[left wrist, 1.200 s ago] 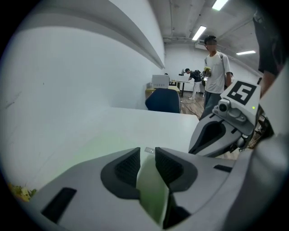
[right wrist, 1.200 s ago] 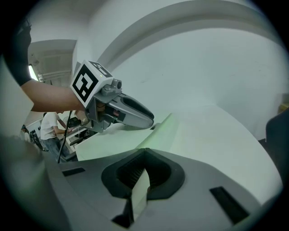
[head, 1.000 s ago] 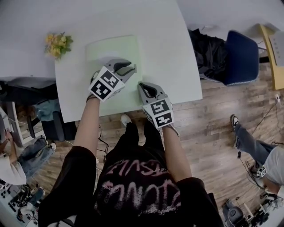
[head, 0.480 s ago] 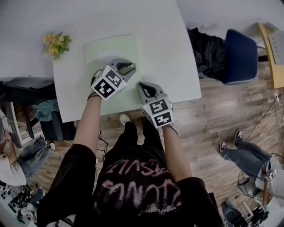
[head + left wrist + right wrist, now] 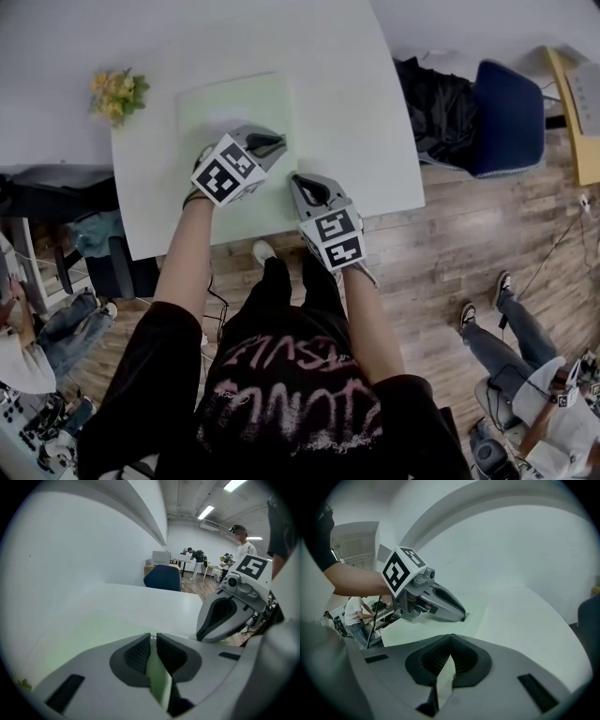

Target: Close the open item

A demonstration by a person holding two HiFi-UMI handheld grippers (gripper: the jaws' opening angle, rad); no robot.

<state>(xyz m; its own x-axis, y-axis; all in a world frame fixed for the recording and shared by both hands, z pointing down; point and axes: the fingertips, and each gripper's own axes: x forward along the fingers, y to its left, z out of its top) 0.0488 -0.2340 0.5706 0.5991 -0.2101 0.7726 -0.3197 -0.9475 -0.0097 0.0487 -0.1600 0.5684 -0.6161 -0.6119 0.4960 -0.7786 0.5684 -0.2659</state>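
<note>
A flat pale green pouch (image 5: 234, 103) lies on the white table (image 5: 356, 112). My left gripper (image 5: 283, 142) is at the pouch's right edge. Its jaws have just been closing and now pinch a small silvery zipper pull (image 5: 151, 638) at their tips. The right gripper view shows that pull (image 5: 465, 617) at the left gripper's tips, right on the pouch (image 5: 497, 616). My right gripper (image 5: 294, 180) sits just nearer me on the same edge, and its tips (image 5: 450, 636) meet, shut on the pouch's thin edge. From the left gripper view it (image 5: 201, 634) shows at the right.
A small bunch of yellow flowers (image 5: 117, 94) lies at the table's left side. A blue chair (image 5: 511, 122) with a black garment (image 5: 441, 112) beside it stands right of the table. The table's near edge runs just below both grippers. People stand and sit around the room.
The left gripper's jaws have narrowed from clearly apart to nearly together at the pouch's edge, and it shifted slightly. The right gripper has stayed put. A person at the right has moved.
</note>
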